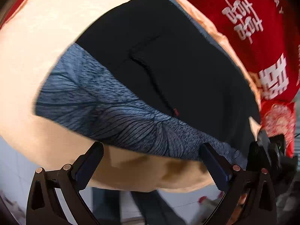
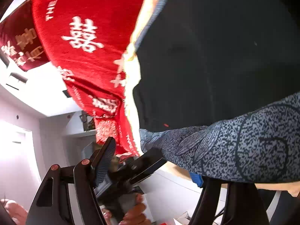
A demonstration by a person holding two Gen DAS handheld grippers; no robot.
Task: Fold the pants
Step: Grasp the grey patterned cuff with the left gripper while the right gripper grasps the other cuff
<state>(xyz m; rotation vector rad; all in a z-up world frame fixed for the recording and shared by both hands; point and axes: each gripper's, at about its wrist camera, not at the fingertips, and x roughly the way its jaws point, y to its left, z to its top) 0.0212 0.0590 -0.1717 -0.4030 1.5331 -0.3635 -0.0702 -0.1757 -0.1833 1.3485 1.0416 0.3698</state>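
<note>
Spread wide, the left gripper (image 1: 151,162) hovers at the near edge of one pair of pants (image 1: 165,71), black with a blue-grey waistband, lying on a peach sheet (image 1: 37,43); a red blanket (image 1: 253,18) lies far right. Right wrist view: right gripper (image 2: 155,159) also wide, waistband just beside one finger.

Peach bed sheet (image 1: 37,43) carrying dark pants (image 1: 150,71), red blanket (image 1: 253,18) alongside
</note>
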